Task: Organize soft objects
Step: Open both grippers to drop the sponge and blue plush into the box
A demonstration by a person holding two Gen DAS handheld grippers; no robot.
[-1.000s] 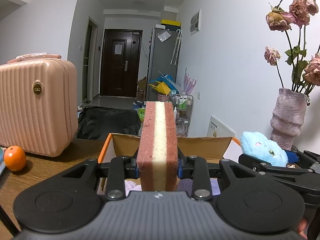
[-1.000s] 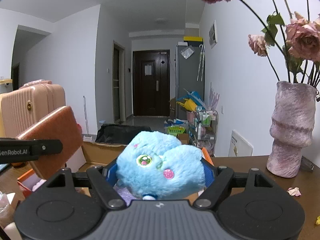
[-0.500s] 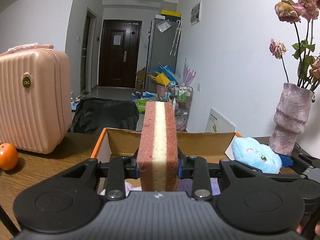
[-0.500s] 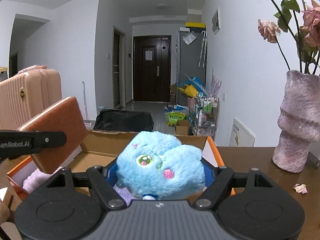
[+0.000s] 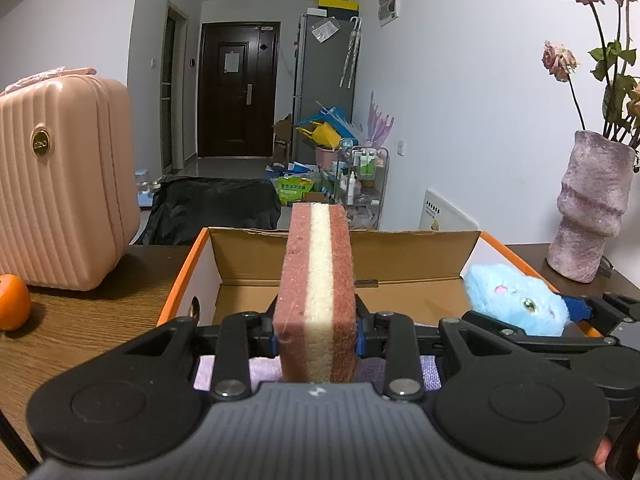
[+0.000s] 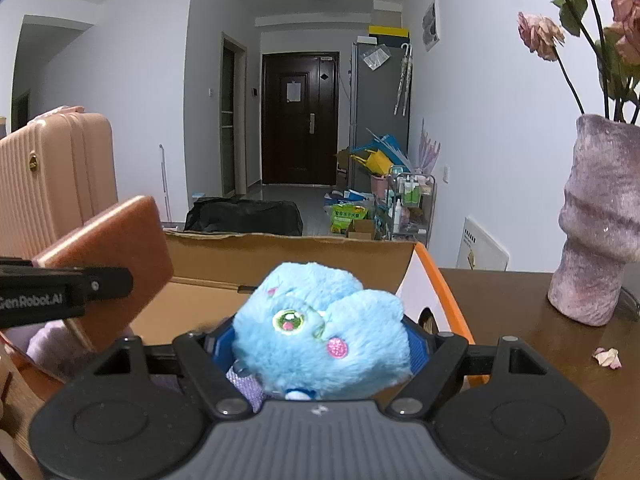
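My left gripper (image 5: 316, 330) is shut on a pink sponge with a cream middle layer (image 5: 316, 292), held upright over an open cardboard box with orange rims (image 5: 180, 280). My right gripper (image 6: 320, 340) is shut on a blue plush toy (image 6: 320, 332), held over the right part of the same box (image 6: 444, 300). The plush (image 5: 516, 304) also shows at the right in the left wrist view. The sponge (image 6: 116, 252) and the left gripper show at the left in the right wrist view. Purple and lilac cloth (image 5: 264, 368) lies in the box under the grippers.
A pink hard suitcase (image 5: 60, 176) stands on the wooden table (image 5: 80, 320) left of the box, with an orange (image 5: 12, 300) beside it. A mauve vase of dried roses (image 6: 600, 232) stands right of the box. Petals (image 6: 606, 357) lie near it.
Both grippers have moved lower and forward over the box, each still holding its object. More of the box interior is in view.
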